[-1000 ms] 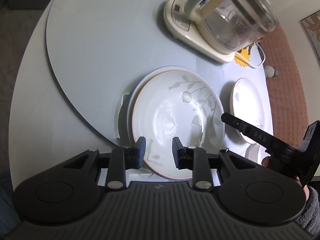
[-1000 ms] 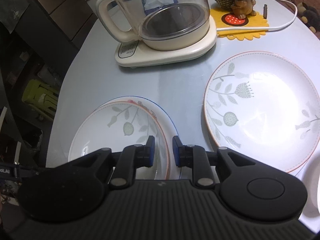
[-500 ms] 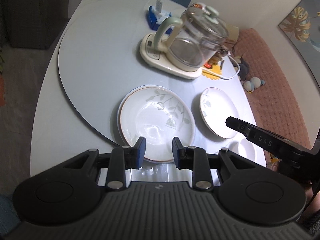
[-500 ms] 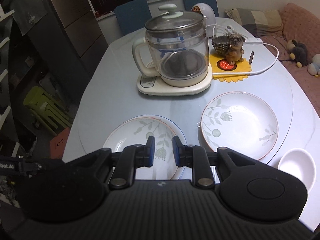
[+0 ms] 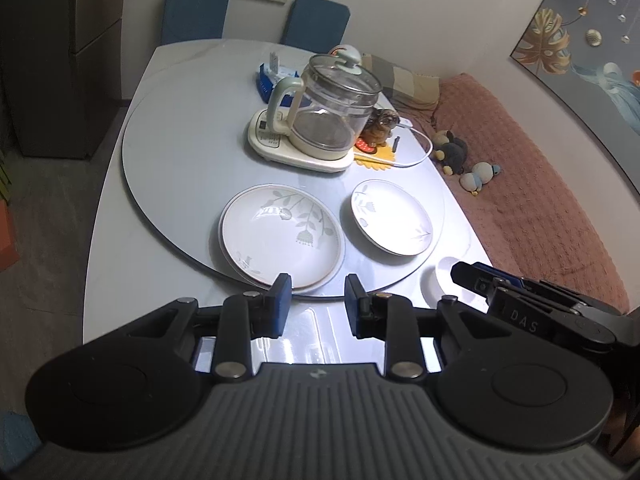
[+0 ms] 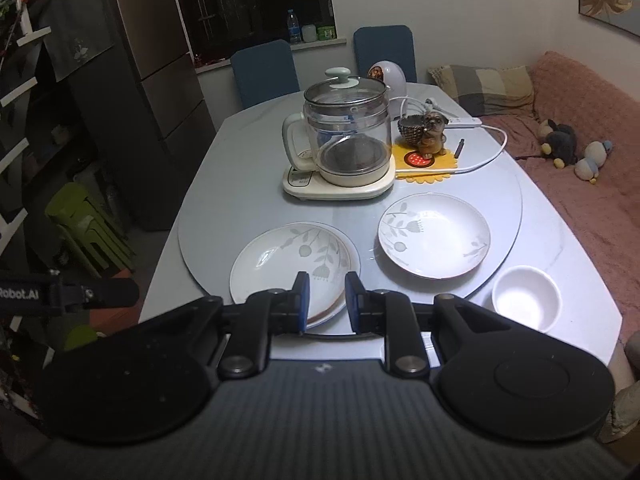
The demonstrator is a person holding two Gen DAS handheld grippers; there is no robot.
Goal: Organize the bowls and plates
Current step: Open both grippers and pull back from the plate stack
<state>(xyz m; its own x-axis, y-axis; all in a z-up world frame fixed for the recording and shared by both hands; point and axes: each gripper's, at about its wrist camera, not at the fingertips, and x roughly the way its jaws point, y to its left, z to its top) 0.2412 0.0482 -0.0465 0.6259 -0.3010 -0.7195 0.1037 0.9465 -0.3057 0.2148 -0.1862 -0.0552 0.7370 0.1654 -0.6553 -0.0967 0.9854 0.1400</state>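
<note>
- left claw (image 5: 316, 300) is parted with nothing between the pads, hanging above the table's near edge. right claw (image 6: 325, 300) is the same, a narrow gap and nothing in it.
- closest thing is the stack (image 5: 282, 234), right ahead of both claws. its near rim sits just past the left claw's pads. looks like a leaf-print plate on top of at least one more, with a second rim peeking out underneath.
- off to the right of the right claw and about level with its pads is the bowl (image 6: 526, 298). it's plain white, sitting on the table (image 6: 568, 240) just off the turntable (image 6: 224, 216).
- a bit further out, ahead and right of both claws, is the lone plate (image 6: 434, 236), well apart from the stack.
- handling guess: it's all glazed ceramic, so stiff, slick, kinda heavy, and it'll chip if dropped or clacked down hard.
- i'd pinch a plate at its near rim, one pad over the lip and one under. for the bowl, grab the wall at the rim.
- orientation: everything lies flat and opens upward. they're round, so there's no real long axis or pointing direction, and any rim spot works.
- furthest back there's a kettle (image 6: 346, 136) behind the plates. keep clear of it.
</note>
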